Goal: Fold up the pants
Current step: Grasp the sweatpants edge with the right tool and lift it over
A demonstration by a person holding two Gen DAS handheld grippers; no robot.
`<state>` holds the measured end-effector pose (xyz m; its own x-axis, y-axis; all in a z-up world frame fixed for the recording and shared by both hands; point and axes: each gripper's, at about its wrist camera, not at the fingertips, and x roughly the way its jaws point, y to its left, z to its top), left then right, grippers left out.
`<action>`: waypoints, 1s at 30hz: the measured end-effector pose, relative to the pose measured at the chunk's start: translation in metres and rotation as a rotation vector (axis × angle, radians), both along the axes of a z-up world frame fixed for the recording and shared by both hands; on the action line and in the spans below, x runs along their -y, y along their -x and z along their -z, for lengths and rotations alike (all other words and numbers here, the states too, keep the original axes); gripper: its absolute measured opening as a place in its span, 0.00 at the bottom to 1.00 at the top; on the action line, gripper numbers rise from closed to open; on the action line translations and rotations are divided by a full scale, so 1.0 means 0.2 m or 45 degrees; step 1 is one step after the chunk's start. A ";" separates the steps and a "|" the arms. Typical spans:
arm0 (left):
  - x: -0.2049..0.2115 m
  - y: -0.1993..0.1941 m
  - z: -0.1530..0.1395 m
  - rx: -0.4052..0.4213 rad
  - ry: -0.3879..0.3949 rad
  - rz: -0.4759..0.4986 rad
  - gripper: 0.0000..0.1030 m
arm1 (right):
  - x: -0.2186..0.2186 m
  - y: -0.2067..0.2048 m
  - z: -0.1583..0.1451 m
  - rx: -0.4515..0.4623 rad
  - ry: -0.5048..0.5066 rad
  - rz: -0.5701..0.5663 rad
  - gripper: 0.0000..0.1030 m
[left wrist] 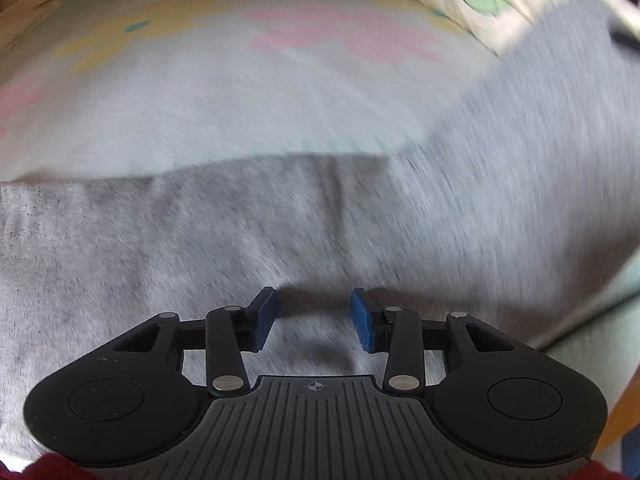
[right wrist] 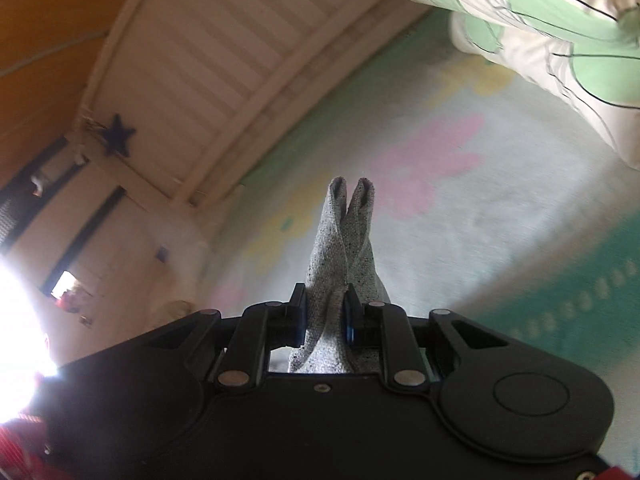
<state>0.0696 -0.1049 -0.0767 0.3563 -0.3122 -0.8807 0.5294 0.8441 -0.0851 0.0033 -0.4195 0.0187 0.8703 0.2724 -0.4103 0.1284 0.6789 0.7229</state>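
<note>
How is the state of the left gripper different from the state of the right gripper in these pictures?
The left gripper has its jaws apart with nothing between them, while the right gripper is shut on a bunched fold of the grey pants. The left gripper hovers over grey pants lying flat on the bed sheet; the right gripper holds its fold raised above that sheet. Both share black bodies and blue pads.

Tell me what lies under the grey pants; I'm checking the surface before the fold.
A pastel sheet with pink and yellow flowers shows beyond the pants and likely runs beneath them. Whatever else lies under the pants is covered.
</note>
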 end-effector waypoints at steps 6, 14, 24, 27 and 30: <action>-0.02 0.15 0.00 0.013 -0.019 0.026 0.38 | -0.01 -0.01 0.00 0.017 -0.013 -0.014 0.27; -0.18 0.12 -0.09 0.002 0.034 -0.005 0.38 | -0.16 -0.10 -0.04 -0.002 -0.008 -0.099 0.27; -0.67 -0.11 -0.24 0.140 0.043 -0.487 0.38 | -0.65 -0.34 -0.01 -0.034 0.034 -0.350 0.27; -0.78 -0.14 -0.26 0.157 0.047 -0.584 0.38 | -0.79 -0.43 0.04 -0.068 0.054 -0.410 0.27; -0.89 -0.14 -0.27 0.161 0.063 -0.652 0.38 | -0.91 -0.51 0.10 -0.101 0.056 -0.469 0.27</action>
<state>0.0976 0.0725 -0.0224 0.5768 -0.1105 -0.8094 0.0590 0.9939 -0.0936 0.1052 -0.2374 -0.0010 0.6822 0.5418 -0.4909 -0.0755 0.7201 0.6898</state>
